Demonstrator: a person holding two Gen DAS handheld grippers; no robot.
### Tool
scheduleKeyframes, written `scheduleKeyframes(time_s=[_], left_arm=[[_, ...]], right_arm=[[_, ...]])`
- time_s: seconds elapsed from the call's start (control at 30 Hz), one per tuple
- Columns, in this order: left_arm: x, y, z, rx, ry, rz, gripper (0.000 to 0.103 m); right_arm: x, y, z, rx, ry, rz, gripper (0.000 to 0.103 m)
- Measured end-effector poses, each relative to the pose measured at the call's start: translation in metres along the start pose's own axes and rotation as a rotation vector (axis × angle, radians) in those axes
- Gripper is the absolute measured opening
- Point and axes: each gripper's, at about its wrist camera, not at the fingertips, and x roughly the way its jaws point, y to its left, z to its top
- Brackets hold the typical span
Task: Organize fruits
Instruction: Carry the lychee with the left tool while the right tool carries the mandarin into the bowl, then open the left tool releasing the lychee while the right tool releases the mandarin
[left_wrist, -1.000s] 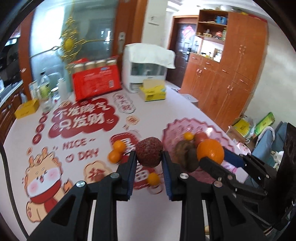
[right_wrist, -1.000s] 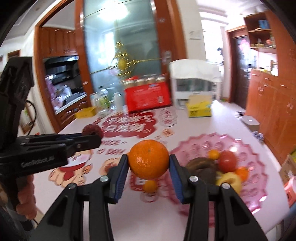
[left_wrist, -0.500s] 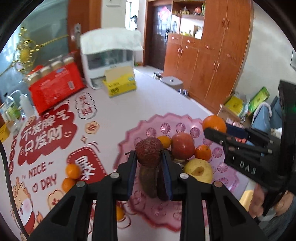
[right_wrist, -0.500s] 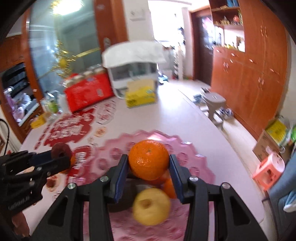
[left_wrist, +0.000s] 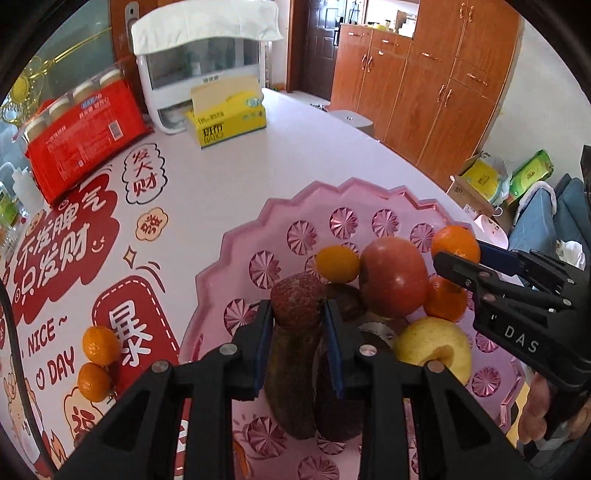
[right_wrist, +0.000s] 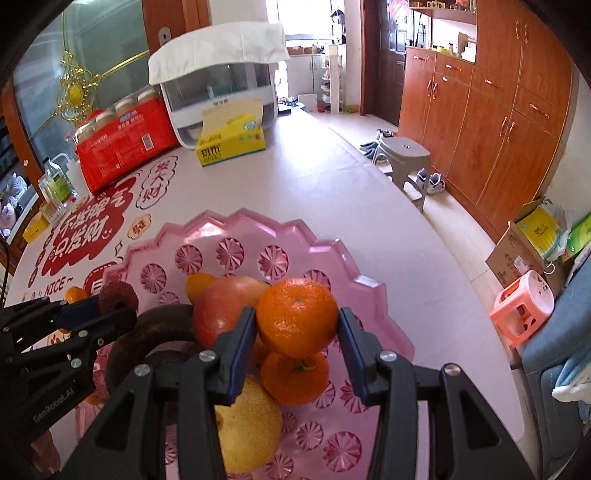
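1. Over the near part of the pink tray (left_wrist: 236, 236), hovering with the left gripper (left_wrist: 295, 314) clamped tight on a rough dark red fruit (left_wrist: 295, 299), pads squeezing its two sides, clear above the brown pieces in the tray
2. Over the right side of the tray, pinching a big mandarin (right_wrist: 297, 314) across its widest part with the right gripper (right_wrist: 297, 319), both pads pressed on the peel, just above a second mandarin (right_wrist: 295, 371) lying in the tray
3. Handling of the dark red fruit, at a guess: light, firm-shelled, grainy enough not to slip; best taken across the middle, exactly as now
4. Handling of the big mandarin, at a guess: a bit heavier, soft peel, easily bruised, round and ready to roll off its neighbours once released; gentle squeeze at the equator, low set-down into a gap
5. Count in the grippers: one dark red fruit, one big mandarin
6. Count inside the tray: one red apple-like fruit (left_wrist: 393, 277) at the centre, one yellow fruit (left_wrist: 432, 347) on the near right, one second mandarin, one small yellow-orange citrus (left_wrist: 338, 262) towards the far side
7. Also inside the tray: dark brown pieces (left_wrist: 291, 387), two or three, too overlapped to count for sure
8. Left of the tray, out on the table (left_wrist: 295, 155): two small mandarins (left_wrist: 100, 345), touching each other, not yet gathered
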Motion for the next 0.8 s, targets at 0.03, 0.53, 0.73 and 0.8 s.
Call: scheduleKeyframes(time_s=[0.03,0.53,0.73,0.8], left_arm=[[0.002,0.000,0.000,-0.001,0.008,0.003,0.028],[-0.032,0.006,-0.013,-0.031,-0.058,0.052,0.087],[-0.056,0.011,-0.022,-0.058,-0.079,0.056,0.089],[-0.064,0.012,-0.026,-0.061,-0.087,0.064,0.090]], right_arm=[[0.004,0.000,0.000,0.001,0.012,-0.002,0.046],[-0.026,0.008,-0.011,0.024,-0.067,0.016,0.059],[-0.050,0.015,-0.019,0.023,-0.111,0.029,0.059],[-0.057,0.018,-0.023,0.020,-0.122,0.031,0.059]])
